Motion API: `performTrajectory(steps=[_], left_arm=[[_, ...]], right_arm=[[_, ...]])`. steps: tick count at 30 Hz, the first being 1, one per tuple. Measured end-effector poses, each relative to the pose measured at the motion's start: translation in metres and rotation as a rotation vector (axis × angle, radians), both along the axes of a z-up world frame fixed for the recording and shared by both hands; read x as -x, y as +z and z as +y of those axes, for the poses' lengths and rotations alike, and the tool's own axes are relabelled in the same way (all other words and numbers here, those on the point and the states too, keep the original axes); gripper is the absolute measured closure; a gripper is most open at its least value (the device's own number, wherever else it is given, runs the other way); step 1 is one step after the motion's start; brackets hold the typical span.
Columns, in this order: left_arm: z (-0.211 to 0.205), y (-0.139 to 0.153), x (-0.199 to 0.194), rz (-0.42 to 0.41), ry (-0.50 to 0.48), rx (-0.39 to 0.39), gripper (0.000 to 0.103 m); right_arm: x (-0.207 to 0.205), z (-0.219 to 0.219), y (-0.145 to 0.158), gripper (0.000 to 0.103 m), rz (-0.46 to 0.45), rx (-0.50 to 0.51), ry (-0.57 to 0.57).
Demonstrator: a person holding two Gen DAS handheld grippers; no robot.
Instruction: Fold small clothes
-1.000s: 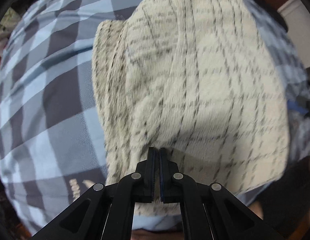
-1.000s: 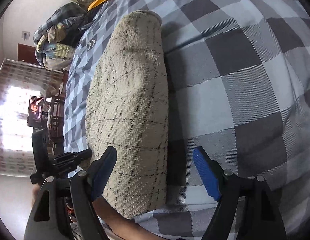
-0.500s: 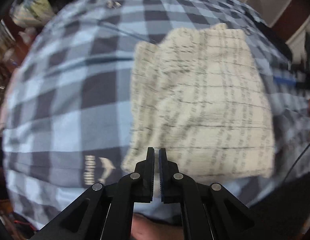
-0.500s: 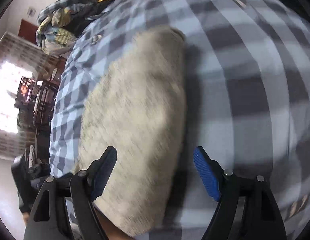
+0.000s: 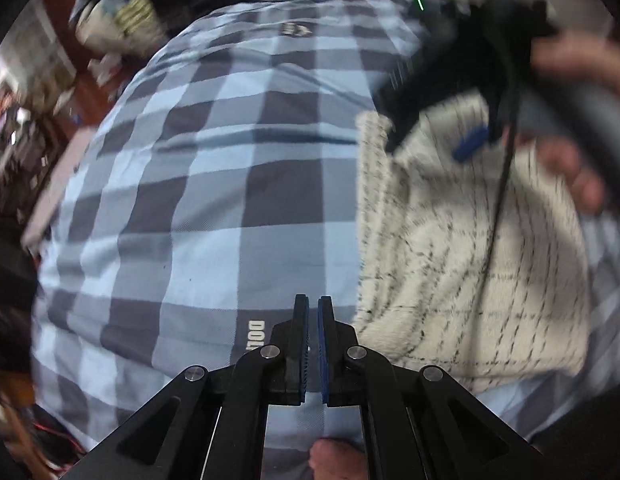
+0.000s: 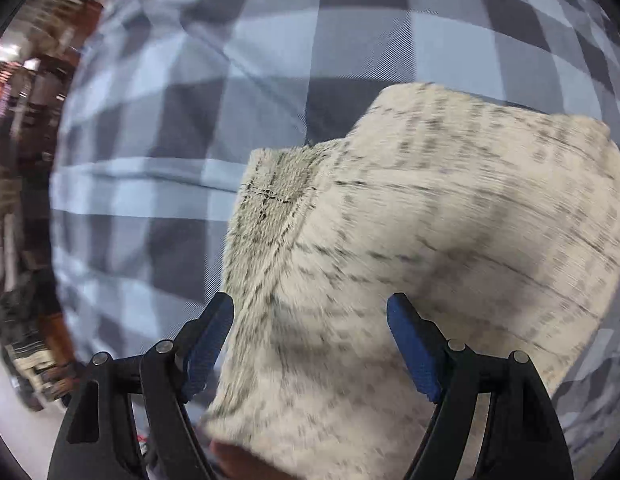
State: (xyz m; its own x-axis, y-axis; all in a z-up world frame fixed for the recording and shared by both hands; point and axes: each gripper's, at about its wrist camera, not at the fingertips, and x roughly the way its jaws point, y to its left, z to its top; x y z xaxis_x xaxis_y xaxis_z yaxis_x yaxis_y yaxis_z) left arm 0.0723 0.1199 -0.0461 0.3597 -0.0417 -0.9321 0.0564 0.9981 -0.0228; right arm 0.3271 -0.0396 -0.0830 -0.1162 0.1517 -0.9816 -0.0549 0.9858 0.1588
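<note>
Now my left gripper [image 5: 313,332] is pressed together on nothing, off to the side over the checked bedsheet [image 5: 214,216]. My right gripper [image 6: 310,340] stands wide above the cream folded garment [image 6: 409,260] lying on the sheet, probably poised for the next fold.

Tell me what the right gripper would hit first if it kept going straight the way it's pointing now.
Most likely the cream knit garment. The right gripper points down with its jaws open, and that fabric fills the space straight ahead between them. The checked bed cover lies further off to the side. Depth is blurred, so how close is unclear.
</note>
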Motion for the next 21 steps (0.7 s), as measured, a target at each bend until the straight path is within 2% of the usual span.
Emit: performTrajectory(steps=[2, 4, 6, 10, 12, 16, 18, 19, 21], left_arm=[[0.01, -0.001, -0.002, 0.002, 0.018, 0.057, 0.1], [0.014, 0.0, -0.002, -0.002, 0.022, 0.085, 0.1], [0.014, 0.003, -0.001, -0.013, 0.02, 0.096, 0.1], [0.017, 0.007, -0.003, -0.027, 0.026, 0.135, 0.1], [0.02, 0.009, -0.003, -0.034, 0.041, 0.14, 0.1], [0.026, 0.012, -0.003, -0.047, 0.07, 0.166, 0.1], [0.024, 0.01, -0.003, -0.046, 0.058, 0.177, 0.1], [0.02, 0.008, -0.003, -0.042, 0.034, 0.179, 0.1], [0.012, 0.005, -0.002, -0.027, -0.011, 0.183, 0.1]], right_arm=[[0.003, 0.007, -0.017, 0.032, 0.0, 0.081, 0.001], [0.009, 0.003, -0.023, 0.083, -0.024, 0.138, -0.022], [0.017, 0.0, -0.021, 0.097, -0.037, 0.115, -0.023], [0.042, -0.002, 0.005, 0.1, -0.091, 0.065, 0.01], [0.058, 0.001, 0.021, 0.1, -0.095, 0.007, 0.036], [0.087, 0.011, 0.041, 0.102, -0.087, -0.194, 0.072], [0.091, 0.023, 0.037, 0.102, -0.058, -0.359, 0.102], [0.094, 0.029, 0.03, 0.102, -0.062, -0.373, 0.133], [0.089, 0.025, 0.023, 0.099, -0.081, -0.285, 0.128]])
